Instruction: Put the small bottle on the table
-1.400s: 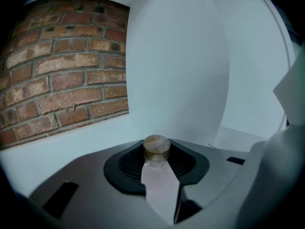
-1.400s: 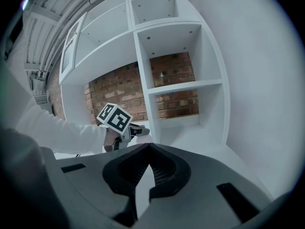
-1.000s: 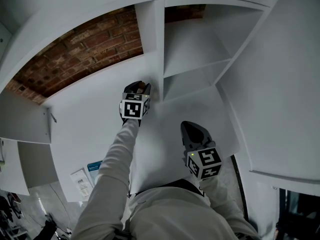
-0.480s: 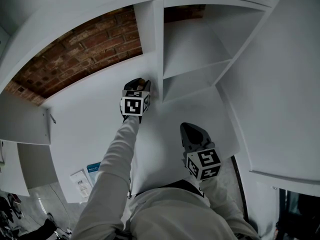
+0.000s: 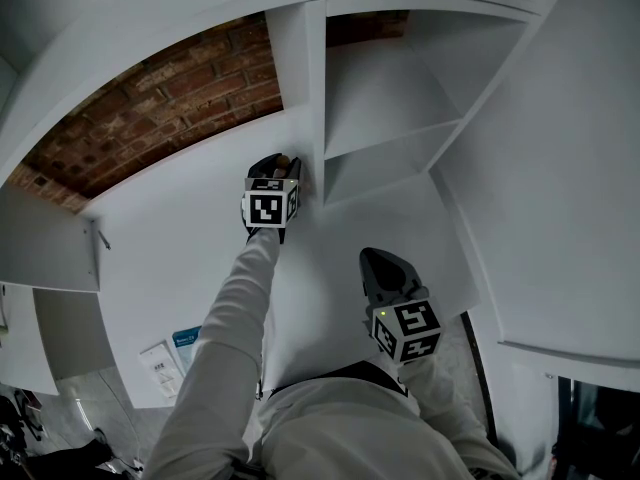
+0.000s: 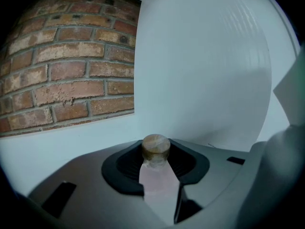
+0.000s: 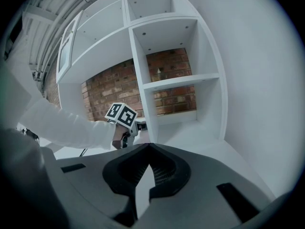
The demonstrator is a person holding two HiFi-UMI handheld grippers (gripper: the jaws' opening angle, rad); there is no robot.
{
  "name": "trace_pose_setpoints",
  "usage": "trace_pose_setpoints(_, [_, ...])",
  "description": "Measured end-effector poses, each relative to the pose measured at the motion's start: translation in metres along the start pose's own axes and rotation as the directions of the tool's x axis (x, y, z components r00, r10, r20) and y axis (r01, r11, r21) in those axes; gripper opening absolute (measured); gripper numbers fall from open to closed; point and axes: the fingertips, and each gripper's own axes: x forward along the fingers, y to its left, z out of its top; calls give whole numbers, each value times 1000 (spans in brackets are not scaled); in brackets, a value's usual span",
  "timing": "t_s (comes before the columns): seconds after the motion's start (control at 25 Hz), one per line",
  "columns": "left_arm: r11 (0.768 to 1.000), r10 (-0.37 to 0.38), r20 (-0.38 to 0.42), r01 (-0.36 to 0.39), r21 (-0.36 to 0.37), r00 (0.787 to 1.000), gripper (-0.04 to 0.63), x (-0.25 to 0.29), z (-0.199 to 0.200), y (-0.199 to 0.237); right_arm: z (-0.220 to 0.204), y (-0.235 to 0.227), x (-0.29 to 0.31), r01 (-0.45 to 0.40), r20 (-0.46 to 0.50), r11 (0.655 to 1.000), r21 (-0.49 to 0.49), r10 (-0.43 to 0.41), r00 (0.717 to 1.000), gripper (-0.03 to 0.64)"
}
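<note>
Left gripper (image 5: pixel 272 173) jaws clamped on small bottle (image 6: pixel 156 187) (cork-coloured stopper); right gripper (image 7: pixel 148 149) jaws together, empty.

Shelving: a tall white open-fronted shelving unit (image 7: pixel 143 56) is rising over the desk, its square compartments stacking in columns.
Back wall: a red brick wall with pale mortar (image 6: pixel 66 75) is showing through the backless compartments.
Desk: a plain white desk top (image 5: pixel 170 258) is running under the shelving, meeting a white upright divider panel (image 5: pixel 298 78).
Side: a smooth white side panel (image 7: pixel 257 89) is closing off the right.
Floor: a grey floor (image 5: pixel 90 408) is showing past the desk's near edge.
Light: soft, even light is casting faint shadows.
</note>
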Motion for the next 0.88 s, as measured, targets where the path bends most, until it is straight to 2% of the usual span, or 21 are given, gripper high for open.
trace_pose_setpoints(0.12, [1000,-2,-3,2,-7,1000,151,0,-1,-1,-2,0,-2,0,-2,1000,0,0,1000,28])
trace_pose_setpoints(0.28, [1000,21,0,-21,-22,1000,214,-3,-1,1,-2,1,-4,-2,-1,1000,0,2,1000,28])
trace_pose_setpoints(0.4, [998,41,20,-40,-40,999,225,-13,3,4,-1,2,-5,-1,7,1000,-3,1,1000,28])
trace_pose_setpoints(0.68, [998,34,98,-29,-54,995,214,-61,9,-1,4,3,-10,14,32,1000,-5,-13,999,28])
trace_pose_setpoints(0.88, [997,33,131,-24,-68,991,154,-102,5,-3,9,5,-14,16,49,1000,-13,-16,999,28])
